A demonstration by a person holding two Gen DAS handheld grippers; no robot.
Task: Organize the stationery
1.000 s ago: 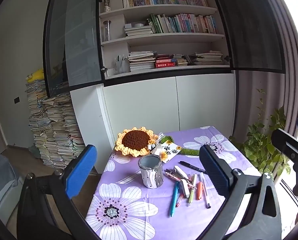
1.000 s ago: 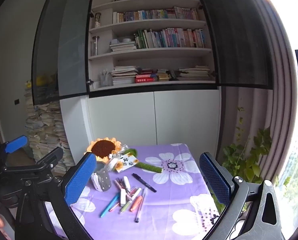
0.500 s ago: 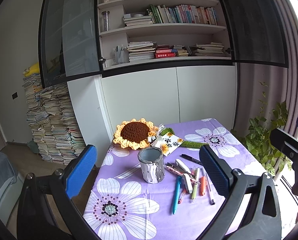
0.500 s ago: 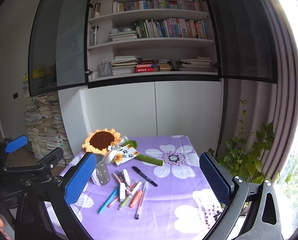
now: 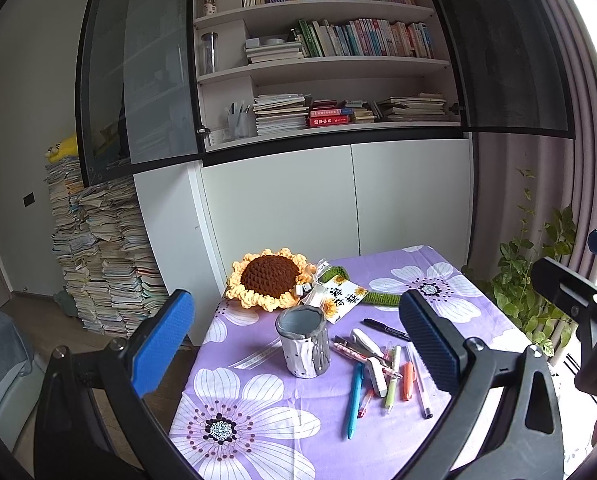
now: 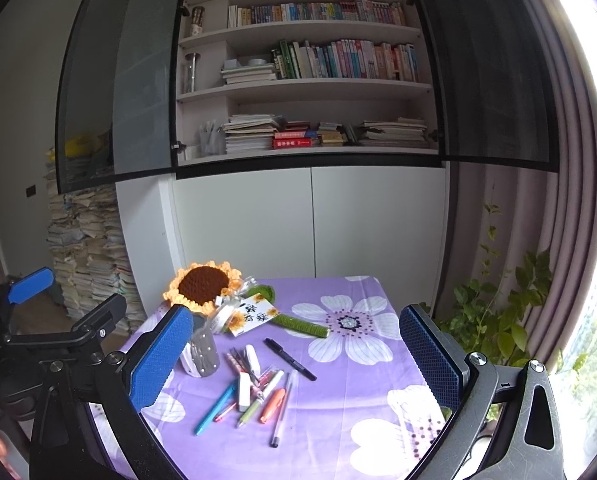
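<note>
Jaws on both the left gripper and right gripper gape wide, holding nothing. Both have tipped down toward the tabletop this last second, so the pens, at 3 o'clock of the cup, look next for pickup.

A white bookcase with dark glass doors swung open is filling the far wall, its shelves carrying rows and stacks of books above two plain white cupboard doors. Tall piles of papers are leaning against the wall to its left on a wooden floor. Daylight is pouring in from a window at the right, past mauve curtains and a leafy plant.
</note>
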